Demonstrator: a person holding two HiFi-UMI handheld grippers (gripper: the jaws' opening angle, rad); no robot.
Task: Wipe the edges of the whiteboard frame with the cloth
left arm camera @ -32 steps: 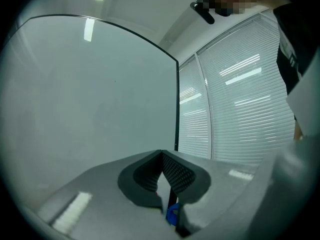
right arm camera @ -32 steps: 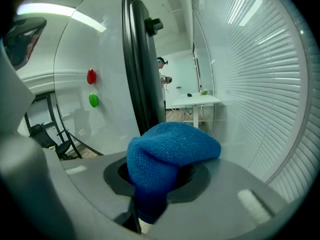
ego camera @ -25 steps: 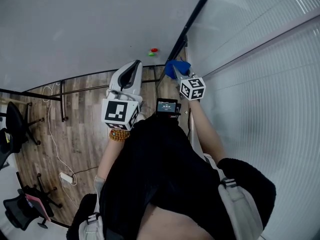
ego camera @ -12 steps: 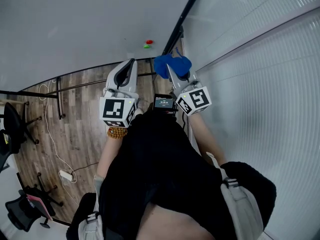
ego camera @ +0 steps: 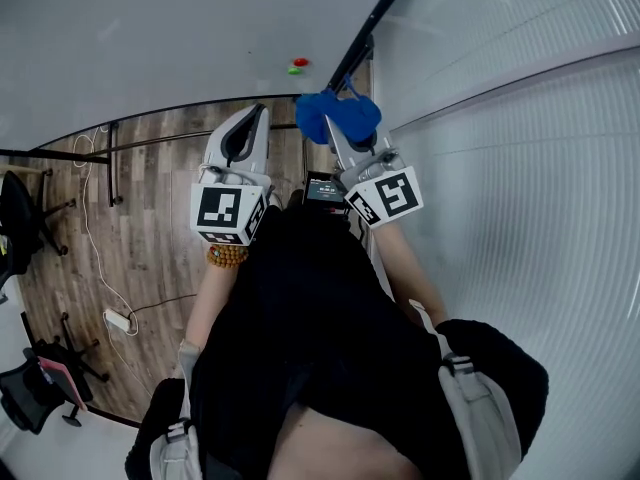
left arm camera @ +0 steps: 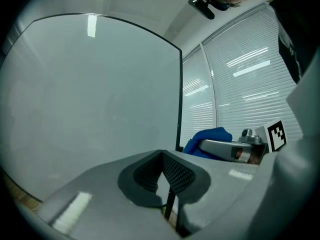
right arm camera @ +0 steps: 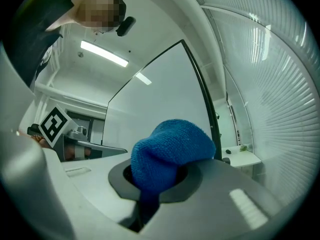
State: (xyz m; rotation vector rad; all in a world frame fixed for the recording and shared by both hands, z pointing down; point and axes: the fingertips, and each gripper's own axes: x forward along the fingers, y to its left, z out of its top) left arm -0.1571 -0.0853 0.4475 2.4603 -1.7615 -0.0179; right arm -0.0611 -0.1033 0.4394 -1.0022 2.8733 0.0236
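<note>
The whiteboard (ego camera: pixel 150 38) fills the upper left of the head view, its black frame edge (ego camera: pixel 375 23) running up along the right side. My right gripper (ego camera: pixel 338 133) is shut on a bunched blue cloth (ego camera: pixel 335 116), held just beside the lower part of that edge. In the right gripper view the blue cloth (right arm camera: pixel 167 151) bulges from the jaws, close to the black frame edge (right arm camera: pixel 202 91). My left gripper (ego camera: pixel 252 118) is shut and holds nothing, pointing at the board to the left of the cloth. The left gripper view shows the frame edge (left arm camera: pixel 180 94) and the cloth (left arm camera: pixel 207 136).
White window blinds (ego camera: pixel 520 138) stand right of the board. Red and green magnets (ego camera: pixel 297 65) stick on the board near its lower edge. Below lie a wooden floor (ego camera: pixel 150 228), office chairs (ego camera: pixel 30 398), a cable with a power strip (ego camera: pixel 118 318) and the board's stand bar (ego camera: pixel 60 155).
My right gripper has swung left and lifted the blue cloth a little, from against the frame's lower end to just beside it. The left gripper has risen slightly.
</note>
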